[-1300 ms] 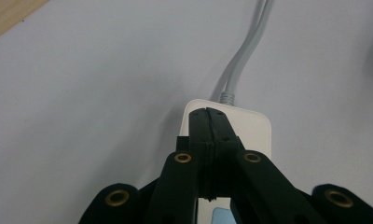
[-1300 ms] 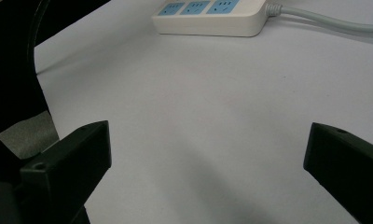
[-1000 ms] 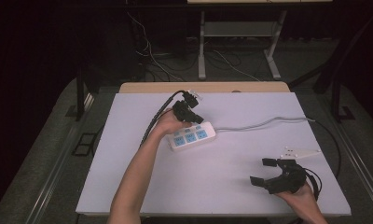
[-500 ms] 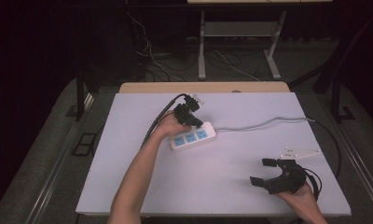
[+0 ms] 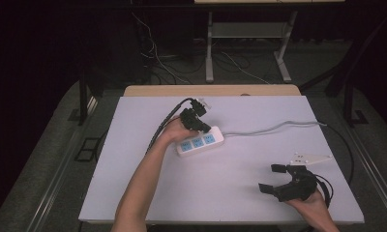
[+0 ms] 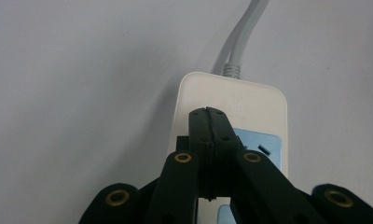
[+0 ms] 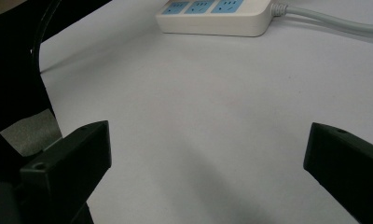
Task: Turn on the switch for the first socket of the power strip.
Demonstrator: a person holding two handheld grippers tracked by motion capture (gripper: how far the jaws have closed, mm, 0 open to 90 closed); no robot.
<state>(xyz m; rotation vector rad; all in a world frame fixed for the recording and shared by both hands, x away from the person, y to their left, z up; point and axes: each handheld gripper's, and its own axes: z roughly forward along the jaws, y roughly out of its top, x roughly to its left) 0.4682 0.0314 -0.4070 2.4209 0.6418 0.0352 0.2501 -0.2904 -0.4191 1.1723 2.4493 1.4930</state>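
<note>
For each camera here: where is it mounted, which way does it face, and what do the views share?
High view: above the table's near side, facing forward and down; both forearms, left tool, right tool.
Left gripper view: on the left tool, over the power strip; shut jaws.
Right gripper view: low over the table; open jaws.
Shared: the power strip.

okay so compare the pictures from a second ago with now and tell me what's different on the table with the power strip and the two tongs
Hardly anything. The left tongs stay shut, tips together over the cable end of the white power strip, with nothing between them; any shift of that hand is too slight to call a move. The right tongs stay open near the table's near right corner, holding nothing. The power strip and its grey cable lie where they did.
</note>
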